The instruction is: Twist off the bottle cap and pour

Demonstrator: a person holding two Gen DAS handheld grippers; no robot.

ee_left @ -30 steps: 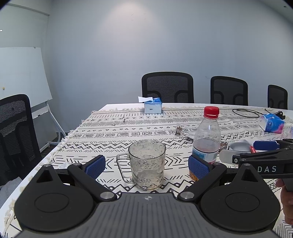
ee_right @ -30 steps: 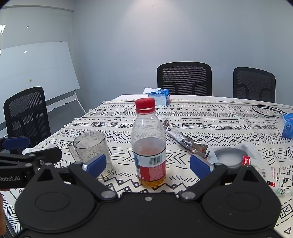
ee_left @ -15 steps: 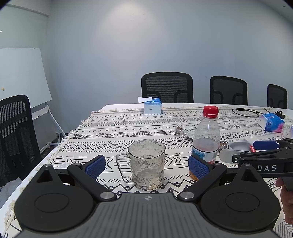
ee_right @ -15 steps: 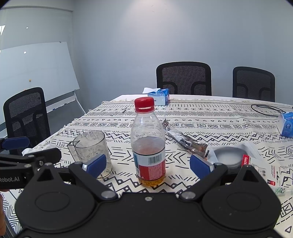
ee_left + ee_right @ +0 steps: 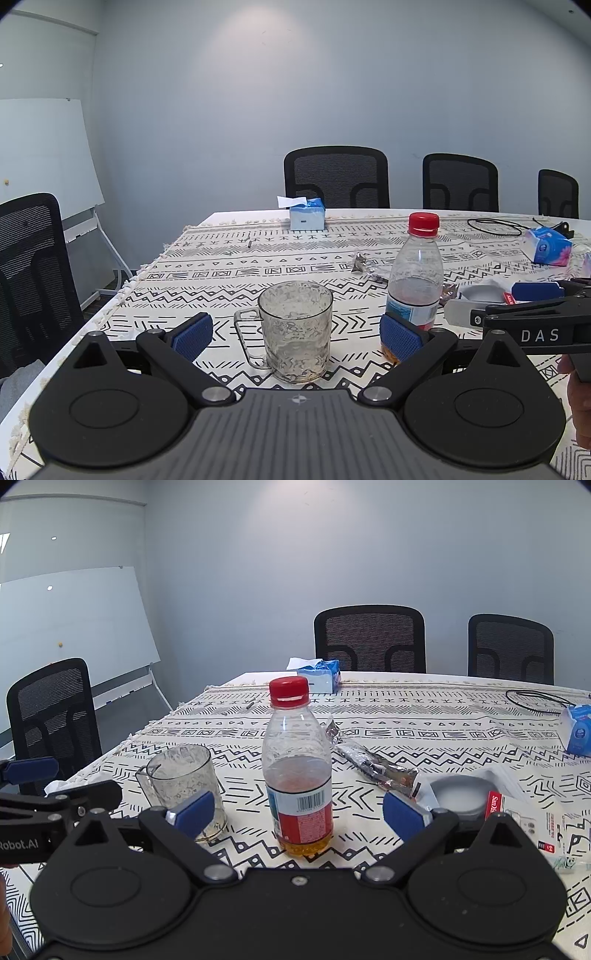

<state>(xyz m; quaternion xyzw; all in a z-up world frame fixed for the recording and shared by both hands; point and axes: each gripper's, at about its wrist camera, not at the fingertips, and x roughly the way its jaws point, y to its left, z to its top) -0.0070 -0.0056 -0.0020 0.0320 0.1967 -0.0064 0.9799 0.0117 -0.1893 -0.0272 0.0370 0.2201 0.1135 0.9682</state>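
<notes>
A clear plastic bottle (image 5: 298,775) with a red cap (image 5: 289,690) and amber liquid stands upright on the patterned tablecloth (image 5: 424,716). It also shows in the left wrist view (image 5: 415,280), right of a clear glass mug (image 5: 294,330). The mug shows in the right wrist view (image 5: 184,786), left of the bottle. My left gripper (image 5: 295,334) is open, its blue pads either side of the mug, empty. My right gripper (image 5: 297,814) is open, its pads either side of the bottle's base, not touching it.
A foil wrapper (image 5: 373,764), a white packet with a round lid (image 5: 458,797) and a red-labelled box (image 5: 517,819) lie right of the bottle. Tissue packs (image 5: 319,674) (image 5: 578,731) and a black cable (image 5: 535,701) lie farther back. Black chairs (image 5: 369,638) ring the table.
Both grippers have drifted very slightly; the bottle sits a touch further left in the right wrist view. Nothing was grasped or released.
</notes>
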